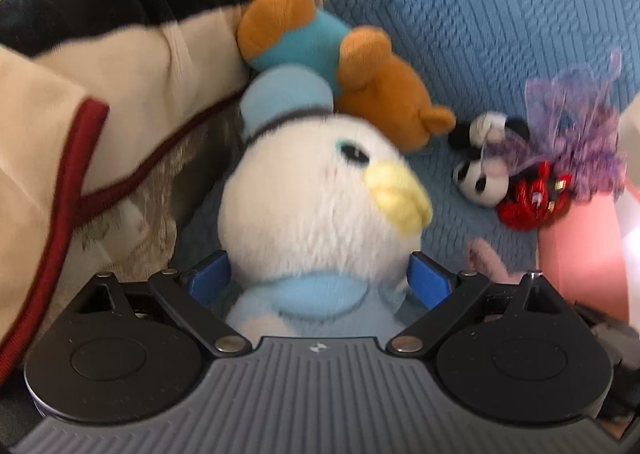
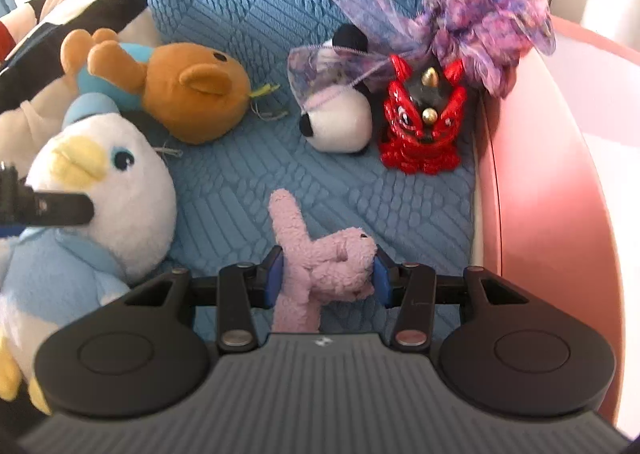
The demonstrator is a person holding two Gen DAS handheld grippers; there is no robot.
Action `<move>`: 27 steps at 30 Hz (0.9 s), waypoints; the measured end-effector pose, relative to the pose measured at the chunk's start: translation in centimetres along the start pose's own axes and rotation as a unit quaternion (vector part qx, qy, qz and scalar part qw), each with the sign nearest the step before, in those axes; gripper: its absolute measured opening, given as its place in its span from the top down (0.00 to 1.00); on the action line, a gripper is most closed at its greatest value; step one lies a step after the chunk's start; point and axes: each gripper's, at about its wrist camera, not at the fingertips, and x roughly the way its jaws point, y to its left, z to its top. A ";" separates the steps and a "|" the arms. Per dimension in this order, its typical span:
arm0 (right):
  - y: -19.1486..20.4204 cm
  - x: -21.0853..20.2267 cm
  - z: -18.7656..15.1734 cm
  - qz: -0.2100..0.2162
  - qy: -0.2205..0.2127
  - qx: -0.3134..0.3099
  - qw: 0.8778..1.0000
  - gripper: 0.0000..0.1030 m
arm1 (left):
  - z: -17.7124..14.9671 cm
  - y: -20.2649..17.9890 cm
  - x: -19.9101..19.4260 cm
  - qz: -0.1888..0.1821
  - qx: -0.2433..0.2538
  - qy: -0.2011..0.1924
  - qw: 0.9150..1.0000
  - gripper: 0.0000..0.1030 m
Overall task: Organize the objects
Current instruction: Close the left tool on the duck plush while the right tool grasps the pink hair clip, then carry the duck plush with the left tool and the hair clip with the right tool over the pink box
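Note:
My left gripper [image 1: 320, 280] is shut on a white plush duck [image 1: 316, 205] in a light blue hat and shirt, gripping it at the neck. The duck [image 2: 104, 189] also shows at the left of the right wrist view. My right gripper [image 2: 326, 280] is shut on a small pink plush rabbit [image 2: 320, 266], just above the blue textured cushion [image 2: 248, 181]. A brown bear plush [image 2: 188, 89] in a blue shirt lies behind the duck. A black-and-white panda plush [image 2: 340, 121] and a red lion figurine [image 2: 424, 121] sit at the back right.
A purple organza bow [image 2: 476, 17] lies over the panda and lion. A pink curved armrest [image 2: 552, 189] bounds the right side. A cream, black and red blanket [image 1: 80, 93] is piled at the left. The blue backrest cushion [image 1: 480, 5] stands behind the toys.

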 end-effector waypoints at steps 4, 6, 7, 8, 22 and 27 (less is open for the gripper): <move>0.2 0.3 -0.3 -0.010 0.006 -0.009 1.000 0.53 | -0.6 0.8 1.3 -0.011 -0.014 0.033 0.999 0.06; 0.3 0.3 -0.4 -0.012 0.010 0.001 1.000 0.53 | -0.6 1.2 2.2 -0.025 -0.033 0.057 0.998 0.06; 0.3 0.1 -0.4 -0.013 0.008 0.006 1.000 0.53 | -0.6 1.3 2.6 -0.031 -0.043 0.066 0.996 0.06; 0.2 -0.4 -0.6 -0.016 0.004 0.011 1.000 0.53 | -0.5 1.4 2.8 -0.032 -0.048 0.068 0.996 0.06; 1.5 -3.4 -2.0 -0.030 0.000 0.036 0.999 0.53 | -0.7 2.1 2.3 -0.051 -0.051 0.051 0.996 0.10; 1.8 -4.5 -1.5 -0.025 0.007 0.028 0.999 0.53 | -1.1 2.4 1.1 -0.060 -0.057 0.038 0.996 0.17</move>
